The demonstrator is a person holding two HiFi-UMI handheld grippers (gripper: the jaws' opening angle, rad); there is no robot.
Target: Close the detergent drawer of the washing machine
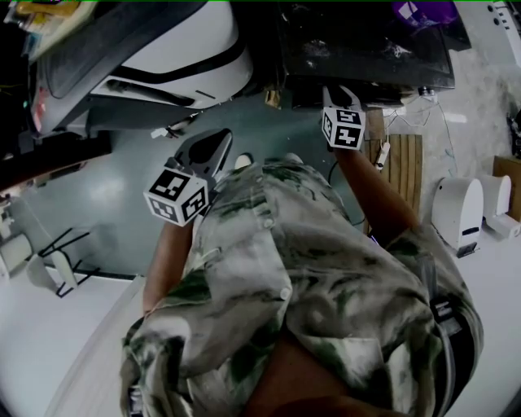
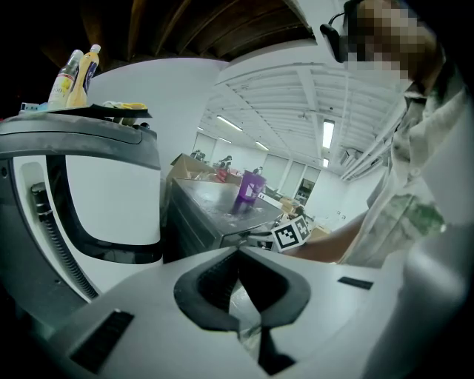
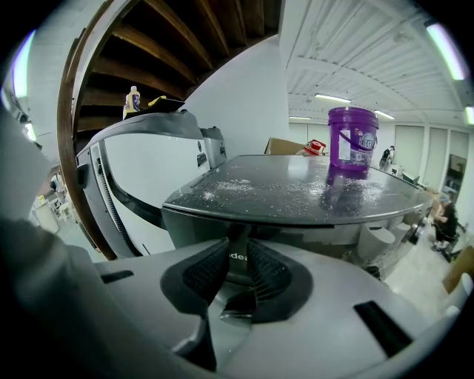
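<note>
Left gripper [image 2: 238,253] fingers clenched empty, right gripper [image 3: 237,243] fingers parted at 1 detergent drawer [image 3: 234,260], 1 purple bucket [image 3: 352,139]

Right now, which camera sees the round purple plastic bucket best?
The right gripper view: the round purple plastic bucket stands whole and close on the dark grey machine top. The left gripper view shows the bucket small and far away. The head view catches only a purple bit at its top edge.

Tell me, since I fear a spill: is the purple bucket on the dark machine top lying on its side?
No, the purple bucket stands upright on the dark machine top.
</note>
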